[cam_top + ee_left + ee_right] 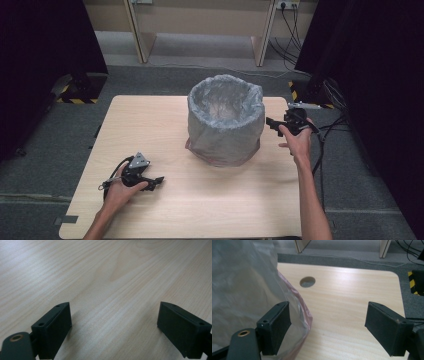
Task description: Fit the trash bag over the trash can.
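We see two bare forearms entering from the bottom of the high view. At lower left, our left hand [120,192] lies low and wraps around the left gripper [159,180], whose jaws point toward the right of the frame and stand wide apart. At centre right, our right hand [296,141] holds the right gripper [270,122] raised, pointing left, jaws spread wide.

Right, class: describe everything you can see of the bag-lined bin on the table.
The bin stands upright near the middle of the wooden table, towards its far edge. A thin, crinkled, grey translucent plastic bag lines it, folded over the round rim and draped down the outside; a reddish edge shows at the base. The mouth is open. The right gripper hovers at its side with jaws open, close to the bag; contact cannot be told.
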